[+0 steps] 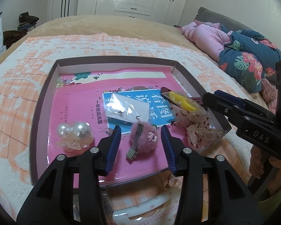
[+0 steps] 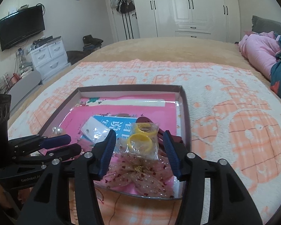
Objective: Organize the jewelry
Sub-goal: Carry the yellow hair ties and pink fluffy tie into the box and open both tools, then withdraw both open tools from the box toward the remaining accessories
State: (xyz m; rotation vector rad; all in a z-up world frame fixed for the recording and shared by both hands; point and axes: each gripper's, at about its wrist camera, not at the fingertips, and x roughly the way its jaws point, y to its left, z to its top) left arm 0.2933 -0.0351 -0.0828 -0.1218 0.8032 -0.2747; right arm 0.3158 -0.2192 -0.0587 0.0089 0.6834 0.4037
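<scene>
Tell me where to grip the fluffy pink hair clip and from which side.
Grip the metal clip bar across its narrow width, coming straight down from above with the left gripper. The pink hair clip lies flat in the box with the bar facing up, already between the open fingers; the fluff would likely squash.

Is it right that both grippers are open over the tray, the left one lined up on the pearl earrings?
Not quite. The left gripper is open, but it frames the pink fuzzy hair clip; the pearl earrings lie off to its left, as the left wrist view shows. The right gripper is open too.
</scene>
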